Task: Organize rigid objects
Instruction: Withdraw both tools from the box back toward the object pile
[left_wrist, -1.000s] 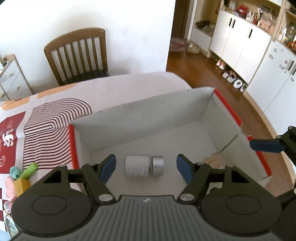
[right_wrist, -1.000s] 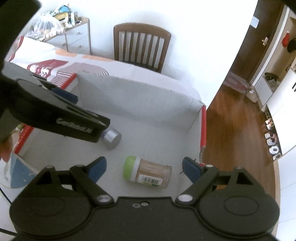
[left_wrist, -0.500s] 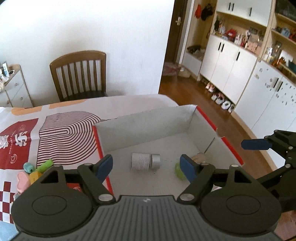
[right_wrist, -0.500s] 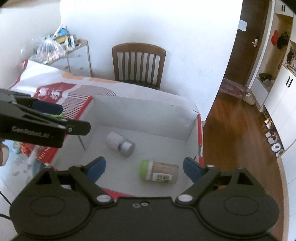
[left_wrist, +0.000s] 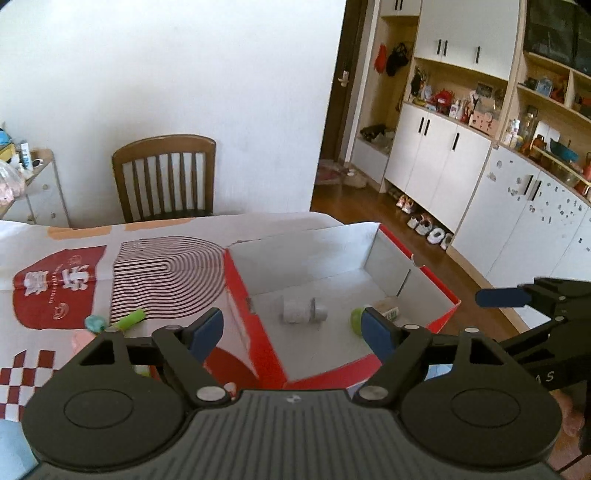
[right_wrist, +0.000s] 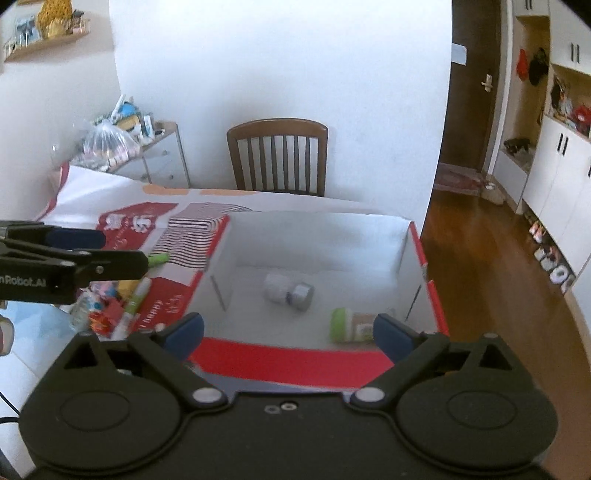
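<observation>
Both grippers are hanging above the near side of the box with nothing in them. Left gripper (left_wrist: 293, 328) has its blue pads spread wide, and the right gripper (right_wrist: 288, 332) is just as wide open and empty.

Stuff around: the red-and-white cardboard box (left_wrist: 436, 284) sits on a table with a red patterned tablecloth (left_wrist: 59, 291). Outside the box, at about 9 o'clock from it in the left wrist view, there's a little pile of clutter including a green marker (left_wrist: 131, 318) and a teal bit (left_wrist: 95, 322). Wooden chair (left_wrist: 164, 177) is behind the table at 12 o'clock, white cabinets (left_wrist: 436, 166) off around 2 o'clock. Nothing sits between the open pads and the box floor; only the near red wall of the box is in front of them.

Inside the box: a white bottle with a silver cap (left_wrist: 304, 311) lies on its side near the middle of the floor, long axis roughly 9-to-3 in the left view, cap pointing to 3. At about 4 o'clock from it in the right view lies the toothpick jar with a green lid (right_wrist: 351, 325), also on its side, lid pointing to 9, partly hidden behind a blue pad in both views. The two are near each other but apart.
</observation>
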